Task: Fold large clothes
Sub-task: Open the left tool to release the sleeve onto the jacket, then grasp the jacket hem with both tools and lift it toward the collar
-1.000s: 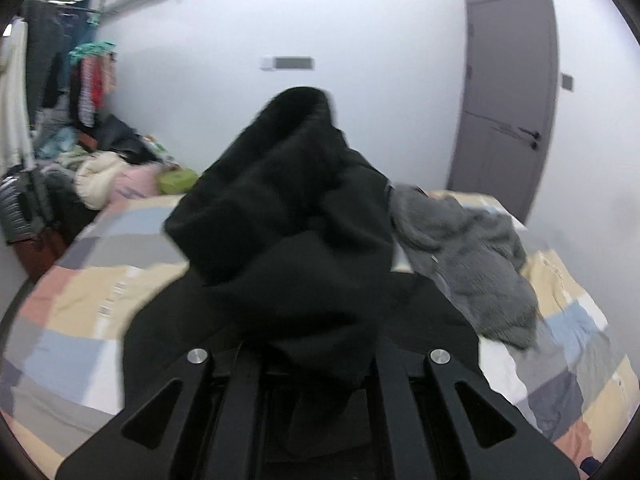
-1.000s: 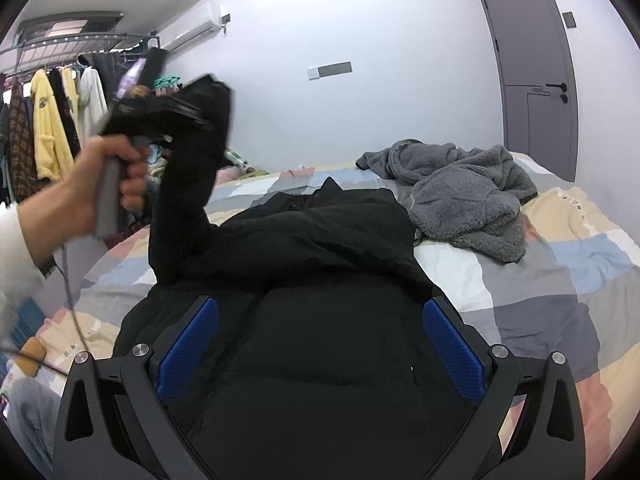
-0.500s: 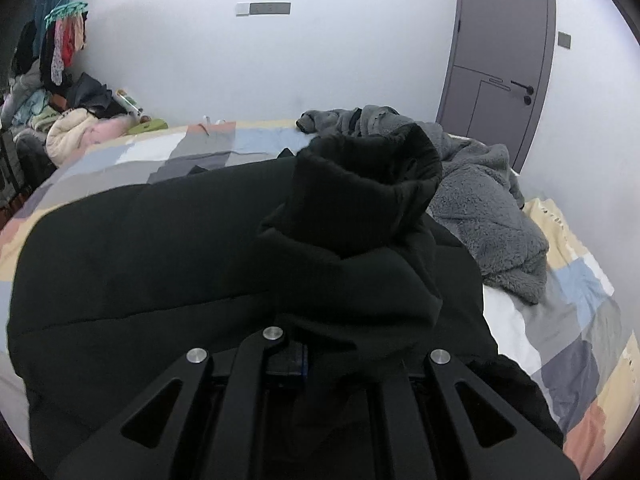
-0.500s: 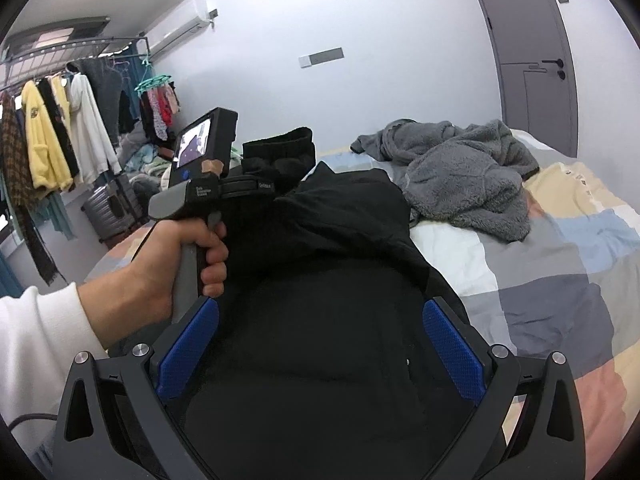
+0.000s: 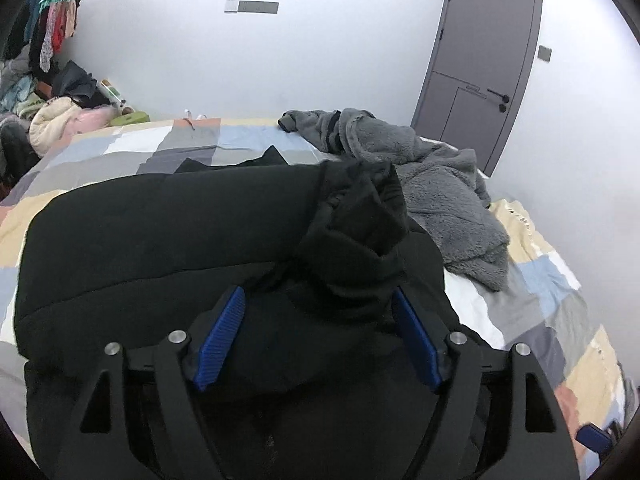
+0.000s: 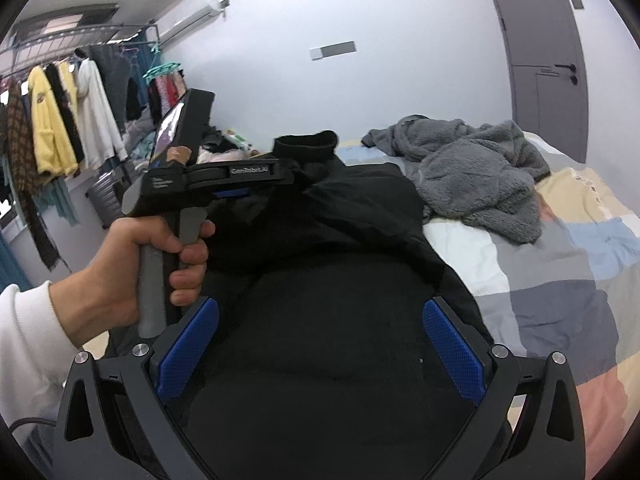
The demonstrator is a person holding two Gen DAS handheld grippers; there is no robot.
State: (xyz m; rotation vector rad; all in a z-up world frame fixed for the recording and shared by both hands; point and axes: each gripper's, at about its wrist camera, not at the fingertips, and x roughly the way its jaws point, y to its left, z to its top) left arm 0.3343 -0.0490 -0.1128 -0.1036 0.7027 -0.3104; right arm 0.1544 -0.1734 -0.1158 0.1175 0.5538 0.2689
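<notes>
A large black padded jacket [image 5: 160,240] lies spread on the patchwork bed [image 5: 540,300]. Its sleeve [image 5: 360,220] is folded across the body, cuff pointing away from me. My left gripper [image 5: 318,296] hovers low over it; its jaws are opening, and the sleeve lies loose between the blue pads [image 5: 222,340] with nothing pressing on it. In the right wrist view a hand [image 6: 132,264] holds the left gripper [image 6: 280,178] above the jacket [image 6: 340,280], the cuff [image 6: 306,146] sticking up past it. My right gripper [image 6: 320,308] stands open over the jacket's lower part, holding nothing.
A crumpled grey fleece garment [image 5: 440,184] lies on the bed to the right of the jacket. A grey door [image 5: 488,60] is behind it. A clothes rack [image 6: 60,120] with hanging garments and a heap of clothes [image 5: 52,120] stand at the left.
The left gripper came down with the sleeve from high in the air onto the jacket's body, then its jaws spread and let the sleeve go. The right gripper stayed put.
</notes>
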